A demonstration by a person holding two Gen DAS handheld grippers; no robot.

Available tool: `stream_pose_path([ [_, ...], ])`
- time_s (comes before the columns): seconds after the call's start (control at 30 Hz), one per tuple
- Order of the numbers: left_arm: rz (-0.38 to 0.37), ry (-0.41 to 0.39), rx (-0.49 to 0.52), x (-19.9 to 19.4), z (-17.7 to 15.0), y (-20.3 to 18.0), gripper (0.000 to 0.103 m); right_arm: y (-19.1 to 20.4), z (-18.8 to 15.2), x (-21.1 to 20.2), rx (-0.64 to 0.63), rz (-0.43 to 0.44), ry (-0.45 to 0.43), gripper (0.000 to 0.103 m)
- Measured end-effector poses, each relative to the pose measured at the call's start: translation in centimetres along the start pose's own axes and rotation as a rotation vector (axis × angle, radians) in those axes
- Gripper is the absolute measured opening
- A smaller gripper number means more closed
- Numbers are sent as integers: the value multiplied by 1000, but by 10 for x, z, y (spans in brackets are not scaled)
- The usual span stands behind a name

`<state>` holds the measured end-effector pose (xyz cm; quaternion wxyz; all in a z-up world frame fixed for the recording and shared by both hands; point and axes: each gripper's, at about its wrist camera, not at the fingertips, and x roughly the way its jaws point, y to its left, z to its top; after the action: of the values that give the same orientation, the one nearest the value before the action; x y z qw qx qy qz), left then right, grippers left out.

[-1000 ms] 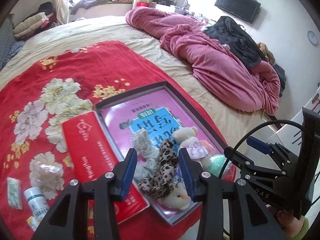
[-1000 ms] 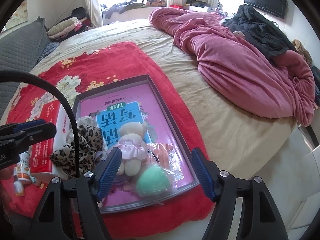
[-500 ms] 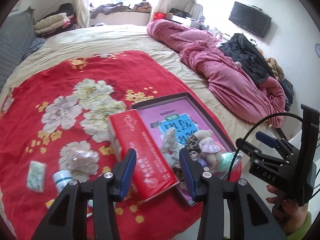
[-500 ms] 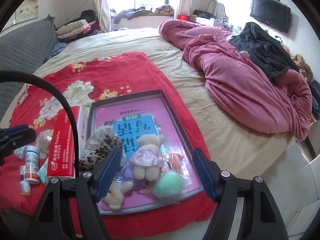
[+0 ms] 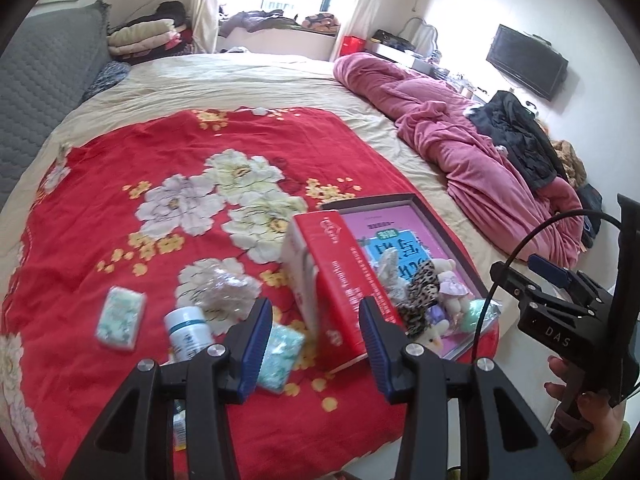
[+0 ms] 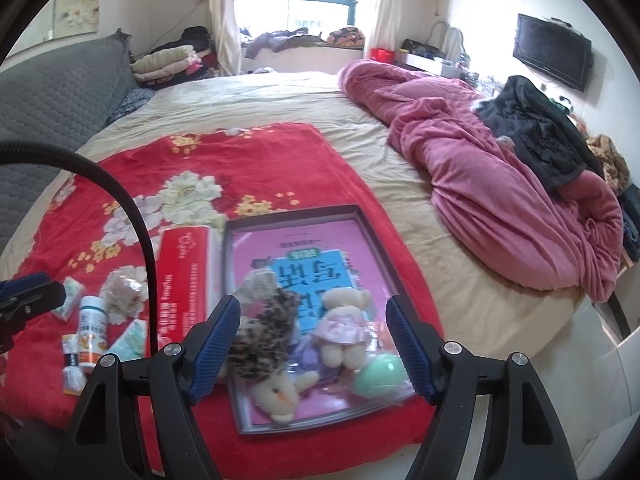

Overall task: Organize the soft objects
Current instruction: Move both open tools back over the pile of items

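A dark tray [image 6: 362, 220] with a pink lining lies on the red floral blanket [image 6: 256, 160]. In it are a leopard-print plush [image 6: 262, 336], a teddy bear in a pink dress [image 6: 344, 320], a cream plush [image 6: 280, 396] and a green ball in plastic [image 6: 378, 374]. The tray also shows in the left wrist view [image 5: 440, 232] with the plush pile [image 5: 420, 300]. My right gripper [image 6: 314, 344] is open and empty above the tray's near end. My left gripper [image 5: 316, 344] is open and empty, above the red box [image 5: 340, 280].
Left of the red box [image 6: 182, 280] lie a white pill bottle [image 5: 188, 332], tissue packs [image 5: 120, 318], a crinkled plastic bag [image 5: 224, 292] and small sachets [image 6: 72, 364]. A pink duvet [image 6: 500, 192] with dark clothes fills the bed's right side. The bed edge is near.
Both grippers have pulled back and up from the tray. The left one has swung left, so the bottle and packs now show. Both stay open and empty.
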<state>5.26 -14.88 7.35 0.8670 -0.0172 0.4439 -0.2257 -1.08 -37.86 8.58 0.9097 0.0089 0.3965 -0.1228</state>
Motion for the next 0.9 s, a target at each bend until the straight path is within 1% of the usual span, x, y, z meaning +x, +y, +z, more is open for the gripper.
stream_pose_path([
  [0.27, 42, -15, -48, -23, -14, 35, 45, 52, -2, -8, -63, 52, -4, 77],
  [0.4, 56, -24, -80, -34, -20, 53, 45, 78, -2, -13, -99, 64, -11, 77],
  [0.57, 47, -43, -132, -50, -23, 76, 46, 99, 1, -18, -133, 82, -21, 77],
  [0.77, 80, -70, -164, -70, -24, 101, 46, 121, 3, -26, -167, 105, -37, 77],
  [0.9, 111, -94, -167, -83, -22, 115, 46, 133, 4, -29, -181, 119, -39, 77],
])
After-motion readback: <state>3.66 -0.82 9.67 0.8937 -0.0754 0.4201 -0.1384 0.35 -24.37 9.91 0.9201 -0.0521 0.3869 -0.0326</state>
